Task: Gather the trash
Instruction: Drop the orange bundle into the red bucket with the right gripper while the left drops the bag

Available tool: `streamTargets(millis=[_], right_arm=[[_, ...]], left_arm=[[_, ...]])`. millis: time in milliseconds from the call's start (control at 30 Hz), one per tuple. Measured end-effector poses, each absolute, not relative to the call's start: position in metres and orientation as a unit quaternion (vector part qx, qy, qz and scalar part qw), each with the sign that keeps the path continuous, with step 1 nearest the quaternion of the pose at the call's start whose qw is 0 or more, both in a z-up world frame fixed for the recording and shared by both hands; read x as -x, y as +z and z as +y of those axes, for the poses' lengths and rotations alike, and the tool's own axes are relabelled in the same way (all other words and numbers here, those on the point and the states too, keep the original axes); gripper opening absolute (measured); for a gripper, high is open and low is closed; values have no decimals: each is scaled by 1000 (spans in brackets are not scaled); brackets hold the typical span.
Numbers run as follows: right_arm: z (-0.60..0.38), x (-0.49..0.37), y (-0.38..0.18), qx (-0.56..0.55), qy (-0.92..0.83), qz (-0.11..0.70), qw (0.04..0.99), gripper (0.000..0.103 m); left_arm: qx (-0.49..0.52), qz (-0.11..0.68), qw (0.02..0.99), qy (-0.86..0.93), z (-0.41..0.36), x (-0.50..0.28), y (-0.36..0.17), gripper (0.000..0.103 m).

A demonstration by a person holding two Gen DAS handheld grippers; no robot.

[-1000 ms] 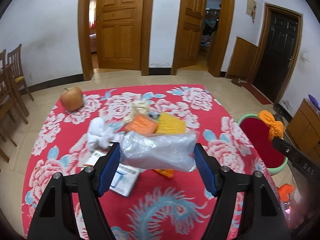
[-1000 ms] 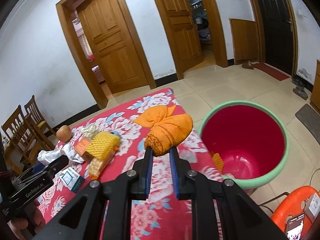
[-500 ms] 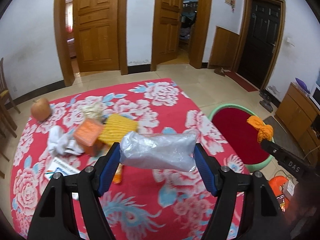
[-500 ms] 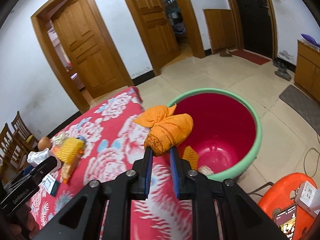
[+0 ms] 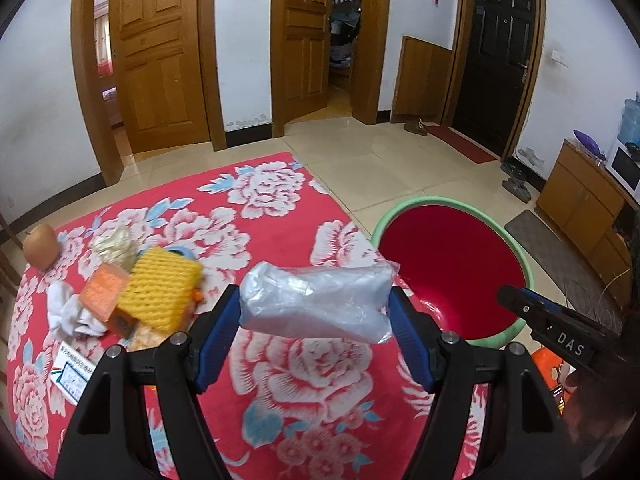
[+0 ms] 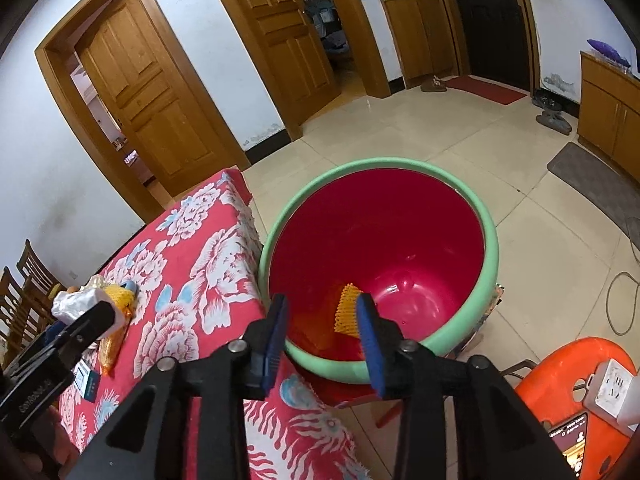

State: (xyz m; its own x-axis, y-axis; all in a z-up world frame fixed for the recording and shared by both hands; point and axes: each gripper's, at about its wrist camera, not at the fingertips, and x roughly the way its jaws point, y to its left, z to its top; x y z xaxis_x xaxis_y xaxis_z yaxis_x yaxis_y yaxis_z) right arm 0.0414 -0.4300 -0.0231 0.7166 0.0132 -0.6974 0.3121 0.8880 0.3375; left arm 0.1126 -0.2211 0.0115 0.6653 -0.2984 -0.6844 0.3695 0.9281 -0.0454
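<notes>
1. While the left gripper (image 5: 314,334) pinches the plastic bag (image 5: 316,304) over the table (image 5: 320,380), short of the bin (image 5: 452,264), an early drop lands it on the cloth.
2. Right gripper (image 6: 322,334), jaws spread and holding nothing, hangs above the bin's rim and could knock it.
3. Farther scraps (image 5: 160,296) remain uncollected.

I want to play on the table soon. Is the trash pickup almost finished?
Not yet. Some orange netting trash already lies in the red bin with the green rim, and the right gripper is open above it. The left gripper holds a clear plastic bag. Left on the flowered table: yellow foam netting, an orange packet, white tissue and a small box.
</notes>
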Motion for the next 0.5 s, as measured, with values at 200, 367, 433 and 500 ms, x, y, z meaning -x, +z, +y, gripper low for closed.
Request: streamTargets(millis=[200,367,433,500], right_arm=[[-440,-36,-18,-226,-95,358,901,55],[-455,-24,-13,-243,-107,350,898,60],[-461,-19,-12,-251,-114,348,896,60],[-466,-16,-11,-256,-120,346,894,60]], left_arm=[[-54,374,904,-199,-246,-119,5,73],[-61,375,900,-215,-268,-122,1,73],[-64,377,896,-223,-278,-123,-2,73],[-69,377,894,-232,-288,-124,-4,73]])
